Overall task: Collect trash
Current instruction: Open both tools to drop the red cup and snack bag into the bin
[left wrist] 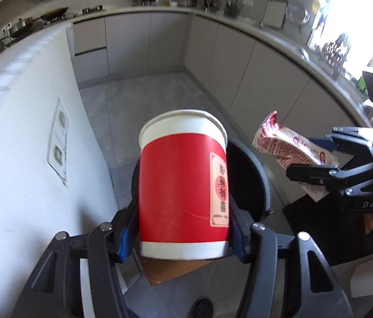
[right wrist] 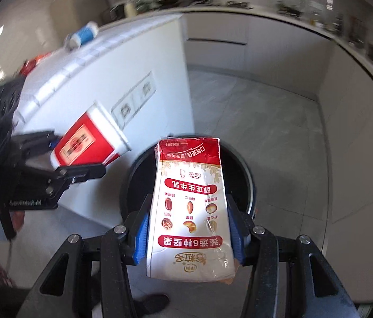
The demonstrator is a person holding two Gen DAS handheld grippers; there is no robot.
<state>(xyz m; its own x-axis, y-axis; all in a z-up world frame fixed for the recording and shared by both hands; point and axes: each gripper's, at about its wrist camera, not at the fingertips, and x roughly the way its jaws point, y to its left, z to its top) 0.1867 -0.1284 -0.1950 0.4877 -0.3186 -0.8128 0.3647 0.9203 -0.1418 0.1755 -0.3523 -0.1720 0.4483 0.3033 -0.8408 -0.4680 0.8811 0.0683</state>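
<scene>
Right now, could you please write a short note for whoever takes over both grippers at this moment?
Left gripper: shut on the red cup, held by its sides, above the near rim of the bin.
Right gripper: shut on the carton, held by its sides, above the open bin.
Done: both pieces picked up and brought to the bin.
Left: neither is in the bin yet. Open each gripper over the opening so cup and carton drop in. A blue-and-white bottle lies on the white counter; it may be next, though I cannot tell if it is trash.
</scene>
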